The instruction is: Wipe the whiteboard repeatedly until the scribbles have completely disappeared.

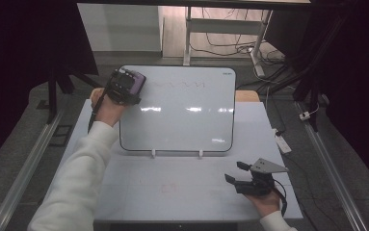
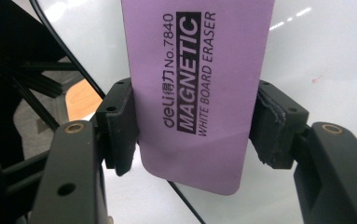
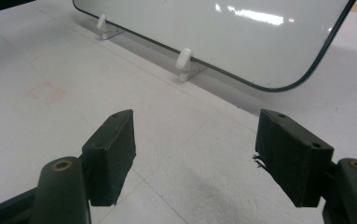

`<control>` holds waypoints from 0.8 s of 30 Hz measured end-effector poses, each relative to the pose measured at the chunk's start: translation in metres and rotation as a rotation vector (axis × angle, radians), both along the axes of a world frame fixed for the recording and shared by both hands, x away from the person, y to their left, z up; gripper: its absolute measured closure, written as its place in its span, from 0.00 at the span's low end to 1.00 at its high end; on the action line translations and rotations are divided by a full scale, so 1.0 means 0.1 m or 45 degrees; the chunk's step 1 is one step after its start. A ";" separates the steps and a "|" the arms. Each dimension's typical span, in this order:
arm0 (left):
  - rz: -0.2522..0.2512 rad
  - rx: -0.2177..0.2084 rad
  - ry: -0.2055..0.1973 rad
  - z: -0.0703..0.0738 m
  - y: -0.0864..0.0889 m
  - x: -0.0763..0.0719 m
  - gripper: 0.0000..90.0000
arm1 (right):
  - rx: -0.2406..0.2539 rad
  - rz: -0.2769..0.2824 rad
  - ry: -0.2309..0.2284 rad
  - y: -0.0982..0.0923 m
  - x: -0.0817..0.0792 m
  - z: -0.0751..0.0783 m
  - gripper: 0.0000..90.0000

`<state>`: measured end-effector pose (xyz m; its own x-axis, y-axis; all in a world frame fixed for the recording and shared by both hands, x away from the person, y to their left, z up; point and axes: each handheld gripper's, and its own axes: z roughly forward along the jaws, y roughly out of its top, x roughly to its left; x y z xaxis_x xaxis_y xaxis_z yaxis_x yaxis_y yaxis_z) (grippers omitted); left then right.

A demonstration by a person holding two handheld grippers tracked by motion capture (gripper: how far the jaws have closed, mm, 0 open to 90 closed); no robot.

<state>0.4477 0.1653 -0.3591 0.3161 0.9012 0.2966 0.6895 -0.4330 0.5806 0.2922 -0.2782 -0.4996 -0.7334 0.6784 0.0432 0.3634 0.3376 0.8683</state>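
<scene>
One tool in play: your left gripper (image 2: 192, 126) is clamped on the purple rectangular magnetic whiteboard eraser (image 2: 197, 88), pads on both long edges, held at the upper-left corner of the white glossy whiteboard (image 1: 182, 120) propped on clips. Faint marker scribble (image 1: 179, 86) lies just to its right. Step: wiping, prob. just starting. Next: sweep rightward across marks, eraser flat on board. Right gripper (image 3: 195, 154) idle, jaws apart, nothing between, over pale grey table (image 3: 50, 70).

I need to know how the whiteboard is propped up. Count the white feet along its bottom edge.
2. One foot sits left of the middle of the whiteboard's bottom edge, the other foot right of it. None looks hidden.
</scene>
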 end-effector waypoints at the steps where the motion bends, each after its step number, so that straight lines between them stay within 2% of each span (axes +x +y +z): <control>1: -0.003 0.014 -0.006 -0.01 -0.01 -0.01 0.43 | -0.001 0.001 -0.001 0.00 0.00 0.00 0.31; 5: -0.019 0.046 -0.004 -0.01 -0.03 -0.02 0.43 | 0.004 0.002 -0.006 0.01 0.00 0.00 0.31; 12: -0.062 0.036 -0.001 -0.01 0.00 -0.03 0.44 | 0.004 0.000 -0.006 0.01 0.00 0.00 0.31; 15: -0.085 0.081 0.013 -0.01 -0.04 -0.02 0.44 | 0.006 0.003 -0.005 0.01 0.00 0.00 0.31; 18: -0.127 0.099 0.039 0.03 -0.09 0.01 0.44 | 0.007 0.005 -0.007 0.01 0.00 0.00 0.31; 21: -0.131 0.080 0.025 0.14 -0.09 0.08 0.44 | 0.009 0.011 -0.008 0.01 0.00 0.00 0.31; 24: -0.143 0.030 -0.004 0.24 -0.10 0.15 0.44 | 0.011 0.015 -0.011 0.01 0.00 0.01 0.31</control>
<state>0.4627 0.1557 -0.3353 0.4140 0.8529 0.3182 0.6341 -0.5210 0.5714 0.2919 -0.2771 -0.4991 -0.7417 0.6694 0.0428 0.3523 0.3345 0.8741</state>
